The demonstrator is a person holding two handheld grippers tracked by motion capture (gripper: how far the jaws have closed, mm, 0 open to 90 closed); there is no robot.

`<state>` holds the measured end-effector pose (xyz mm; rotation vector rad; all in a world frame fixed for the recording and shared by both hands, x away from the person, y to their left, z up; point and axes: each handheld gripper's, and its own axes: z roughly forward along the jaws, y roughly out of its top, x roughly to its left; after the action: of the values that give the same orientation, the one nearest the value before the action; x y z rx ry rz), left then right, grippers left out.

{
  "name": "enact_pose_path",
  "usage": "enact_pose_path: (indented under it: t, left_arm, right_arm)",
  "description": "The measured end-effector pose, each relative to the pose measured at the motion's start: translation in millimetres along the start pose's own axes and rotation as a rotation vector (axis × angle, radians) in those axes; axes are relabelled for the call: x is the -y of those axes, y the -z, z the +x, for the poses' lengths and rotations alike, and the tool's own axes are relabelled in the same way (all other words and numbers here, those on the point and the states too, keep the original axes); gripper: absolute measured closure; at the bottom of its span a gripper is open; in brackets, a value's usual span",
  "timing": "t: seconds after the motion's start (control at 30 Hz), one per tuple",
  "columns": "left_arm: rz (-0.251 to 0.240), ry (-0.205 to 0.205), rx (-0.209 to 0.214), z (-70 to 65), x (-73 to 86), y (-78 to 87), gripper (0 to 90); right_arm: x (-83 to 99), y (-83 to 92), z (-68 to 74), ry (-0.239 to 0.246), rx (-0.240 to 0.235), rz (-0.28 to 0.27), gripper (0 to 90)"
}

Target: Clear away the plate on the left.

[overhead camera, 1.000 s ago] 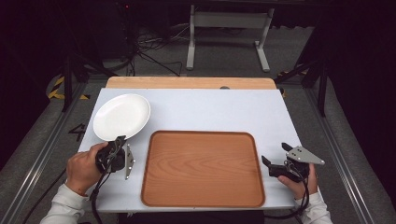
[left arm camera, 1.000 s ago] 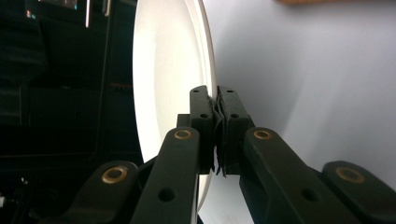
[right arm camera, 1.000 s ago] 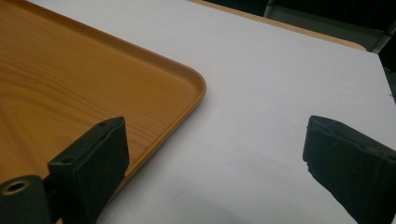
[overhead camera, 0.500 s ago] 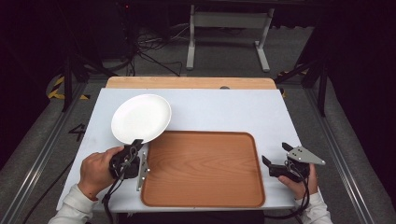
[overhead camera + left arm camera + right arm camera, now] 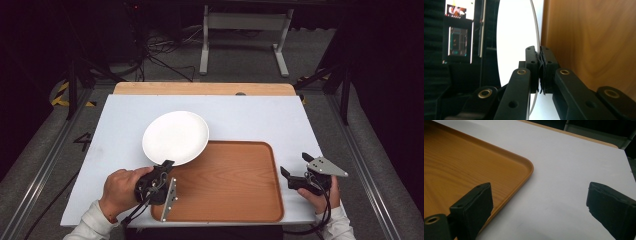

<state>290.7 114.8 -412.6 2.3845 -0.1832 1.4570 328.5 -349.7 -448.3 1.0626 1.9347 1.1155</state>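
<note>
Spanning the view, rectangular pale matte table (image 5: 260, 120). Rounded-corner wood-grain tray (image 5: 235, 185), centre-front. Round glossy white plate (image 5: 175, 137), overlapping the tray's 10 o'clock corner, rim pinched at 6 o'clock by the left gripper (image 5: 162, 170), jaws clamped tight. Right gripper (image 5: 295, 167), at the tray's 3 o'clock, jaws wide, empty.

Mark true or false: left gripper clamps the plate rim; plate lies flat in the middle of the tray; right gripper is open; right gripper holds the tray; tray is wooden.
1. The left gripper clamps the white plate by its rim: true.
2. Plate lies flat mid-tray: false, it overlaps the far left corner of the tray.
3. The right gripper is open: true.
4. Right gripper holds the tray: false, nothing is between its jaws.
5. Tray is wooden: true.
</note>
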Motion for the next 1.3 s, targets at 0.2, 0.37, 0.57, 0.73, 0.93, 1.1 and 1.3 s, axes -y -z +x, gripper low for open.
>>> enact_pose_path:
  t: [0.2, 0.37, 0.57, 0.73, 0.93, 1.1, 1.3]
  left_arm:
    - [-0.052, -0.028, 0.021, -6.8, -13.0, 3.0, 86.5]
    - [-0.105, -0.063, 0.067, -16.4, -26.5, 1.6, 86.3]
    - [-0.133, -0.093, 0.097, -24.3, -35.6, -0.9, 85.7]
    - [-0.145, -0.109, 0.131, -31.7, -42.2, -3.2, 85.7]
    - [-0.157, -0.146, 0.164, -40.4, -50.4, -7.7, 85.1]
    - [-0.167, -0.16, 0.167, -44.9, -54.4, -10.3, 85.5]
    - [-0.184, -0.185, 0.184, -49.4, -58.3, -11.3, 86.5]
  right_arm:
    - [0.2, -0.6, 0.0, -0.003, -0.001, 0.004, 7.5]
    - [-0.4, 0.3, 0.3, -0.005, -0.002, -0.003, 7.5]
    - [-0.6, 0.4, 0.2, -0.008, -0.001, -0.002, 7.5]
    - [-0.4, 1.0, -0.5, -0.007, 0.0, -0.004, 7.5]
    - [-0.3, 0.9, -0.7, -0.005, -0.001, -0.004, 7.5]
    - [0.0, 0.8, -1.2, -0.008, 0.001, -0.002, 7.5]
    - [0.0, 0.7, -1.0, -0.006, 0.0, -0.002, 7.5]
